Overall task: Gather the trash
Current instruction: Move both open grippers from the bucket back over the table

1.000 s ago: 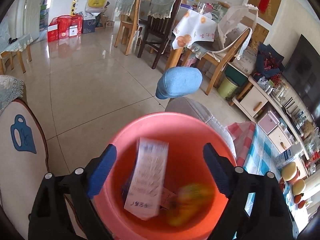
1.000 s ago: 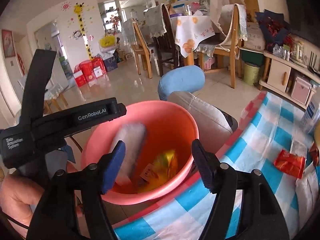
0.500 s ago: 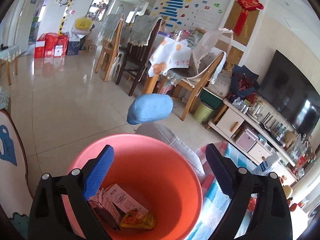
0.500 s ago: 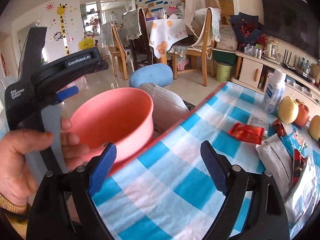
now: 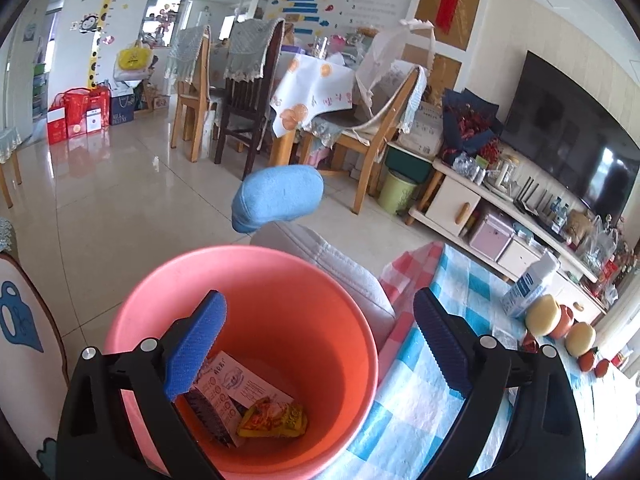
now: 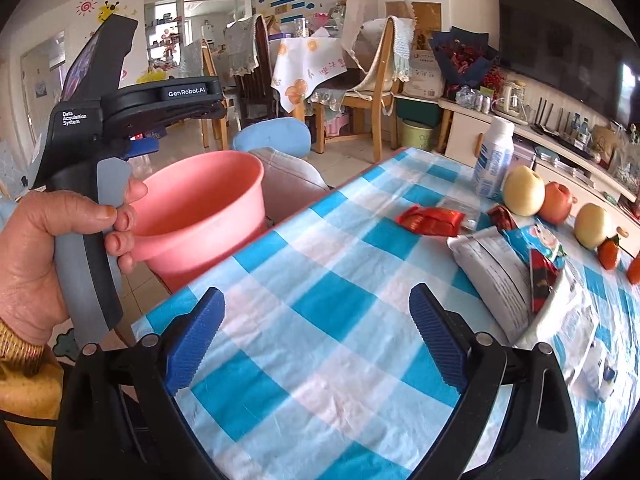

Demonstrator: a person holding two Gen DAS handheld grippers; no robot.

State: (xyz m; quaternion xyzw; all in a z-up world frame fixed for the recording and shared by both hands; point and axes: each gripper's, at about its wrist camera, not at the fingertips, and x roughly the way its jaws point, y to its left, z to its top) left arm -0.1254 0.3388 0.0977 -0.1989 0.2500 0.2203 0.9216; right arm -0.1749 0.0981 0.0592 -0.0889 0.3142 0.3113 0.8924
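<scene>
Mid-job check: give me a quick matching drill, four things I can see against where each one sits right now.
Things:
1. yellow snack wrapper
2. red wrapper
3. white bottle
4. left claw

Places:
A. standing upright on the checked tablecloth, by the fruit
B. open, poised over the pink bucket
C. lying flat on the checked tablecloth
D. at the bottom of the pink bucket

Pairs: 1-D, 2-C, 3-A, 4-B
</scene>
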